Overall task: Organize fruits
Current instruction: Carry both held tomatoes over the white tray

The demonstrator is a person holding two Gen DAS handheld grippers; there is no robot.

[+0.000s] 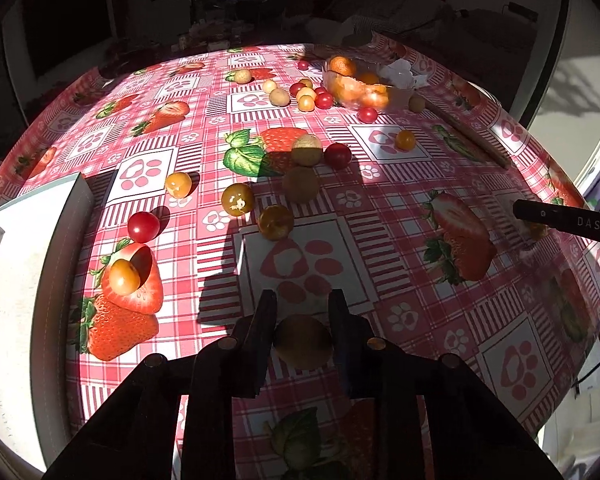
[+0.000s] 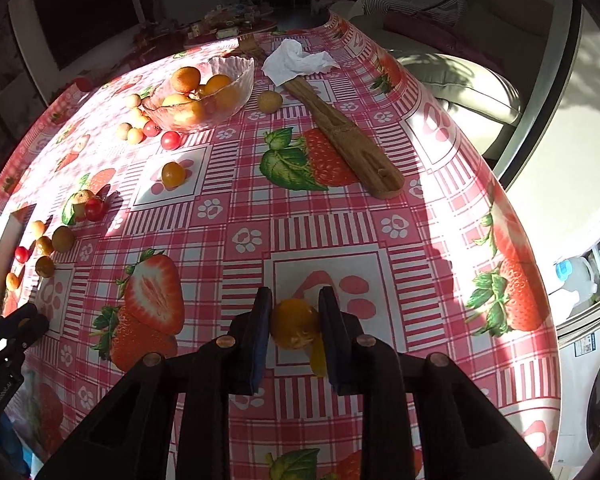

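My left gripper (image 1: 302,300) is shut on a round brownish fruit (image 1: 303,341) just above the strawberry tablecloth. My right gripper (image 2: 293,294) is shut on a small orange fruit (image 2: 295,323). A glass bowl (image 2: 236,76) with several orange fruits stands at the far side; it also shows in the left wrist view (image 1: 354,90). Several small red, yellow and tan fruits lie loose on the cloth, among them a red one (image 1: 143,227) and a yellow one (image 1: 237,199). The right gripper's finger (image 1: 560,220) shows at the right edge of the left wrist view.
A white box (image 1: 28,264) stands at the table's left edge. A wooden board (image 2: 340,128) and a crumpled white tissue (image 2: 296,60) lie right of the bowl. The table's right edge (image 2: 500,184) drops off toward a sofa and an appliance.
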